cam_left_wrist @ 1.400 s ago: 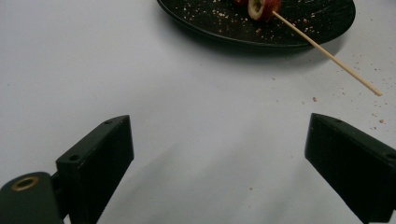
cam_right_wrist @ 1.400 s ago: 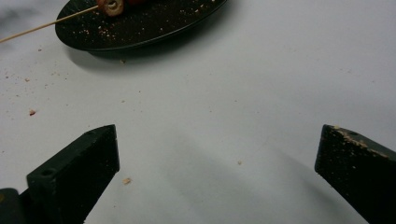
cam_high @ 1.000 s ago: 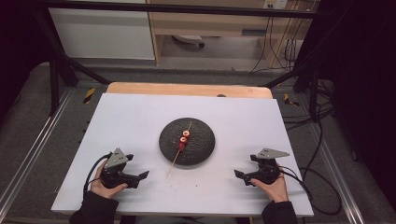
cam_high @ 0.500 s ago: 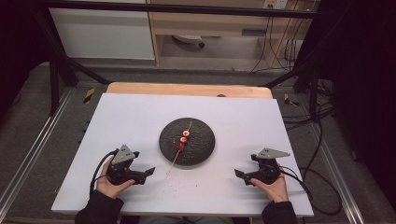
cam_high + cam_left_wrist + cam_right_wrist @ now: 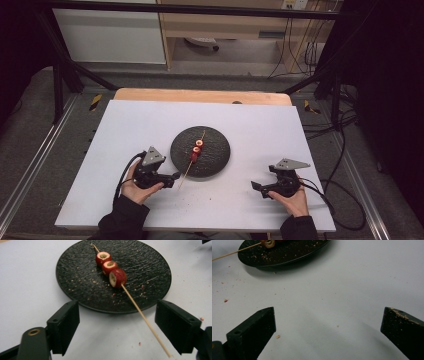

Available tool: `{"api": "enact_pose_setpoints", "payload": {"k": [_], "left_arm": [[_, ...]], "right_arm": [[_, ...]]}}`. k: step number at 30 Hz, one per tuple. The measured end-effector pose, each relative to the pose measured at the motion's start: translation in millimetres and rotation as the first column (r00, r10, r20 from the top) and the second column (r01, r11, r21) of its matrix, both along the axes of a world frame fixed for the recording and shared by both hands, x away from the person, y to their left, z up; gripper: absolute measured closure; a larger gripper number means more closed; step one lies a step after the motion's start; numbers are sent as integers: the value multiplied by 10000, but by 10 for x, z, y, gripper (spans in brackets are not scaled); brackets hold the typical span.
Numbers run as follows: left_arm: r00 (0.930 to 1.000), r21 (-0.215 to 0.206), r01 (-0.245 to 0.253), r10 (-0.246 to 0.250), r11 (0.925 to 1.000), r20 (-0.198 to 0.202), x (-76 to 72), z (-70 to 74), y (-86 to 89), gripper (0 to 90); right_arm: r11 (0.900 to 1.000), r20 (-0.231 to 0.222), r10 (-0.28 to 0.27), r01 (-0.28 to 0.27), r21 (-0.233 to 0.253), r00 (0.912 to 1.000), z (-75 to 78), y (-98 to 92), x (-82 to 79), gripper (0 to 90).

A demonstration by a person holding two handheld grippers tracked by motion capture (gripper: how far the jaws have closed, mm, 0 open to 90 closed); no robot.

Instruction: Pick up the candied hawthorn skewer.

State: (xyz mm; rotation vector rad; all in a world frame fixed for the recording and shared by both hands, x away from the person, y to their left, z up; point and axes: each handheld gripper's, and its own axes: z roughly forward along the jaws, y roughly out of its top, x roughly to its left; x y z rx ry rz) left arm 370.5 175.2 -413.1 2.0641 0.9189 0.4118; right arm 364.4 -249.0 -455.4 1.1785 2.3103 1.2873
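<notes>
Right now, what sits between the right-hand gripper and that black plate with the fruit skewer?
In the right gripper view, bare white table with scattered crumbs lies between right gripper and plate.

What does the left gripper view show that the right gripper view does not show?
The left gripper view alone gives the three red fruit pieces threaded on the skewer, whose bare end lies between the open left gripper jaws. The right gripper view alone gives the open right gripper over bare table, with crumbs on one jaw. Both share the black plate, part of the skewer and scattered crumbs.
</notes>
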Motion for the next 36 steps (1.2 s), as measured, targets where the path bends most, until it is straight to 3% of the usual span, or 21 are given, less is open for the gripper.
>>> {"api": "enact_pose_setpoints", "payload": {"k": [9,14,20,27,36], "left_arm": [[9992,325,-177,189,9993,-361,123,-66,-293,352],[9976,440,-475,496,9979,-487,177,-94,-409,507],[9955,682,-716,756,9951,-570,228,-140,-517,631],[9942,927,-804,864,9924,-634,242,-189,-594,734],[9896,1027,-1186,1261,9876,-698,251,-230,-667,801]], "right_arm": [[10000,-2,6,-6,-11,10000,1,8,-2,9],[10000,40,21,-21,-5,10000,2,5,-1,10],[10000,81,19,-19,13,10000,1,5,2,11],[10000,72,24,-24,23,10000,1,5,2,11],[10000,72,36,-36,62,10000,7,2,0,12]]}}
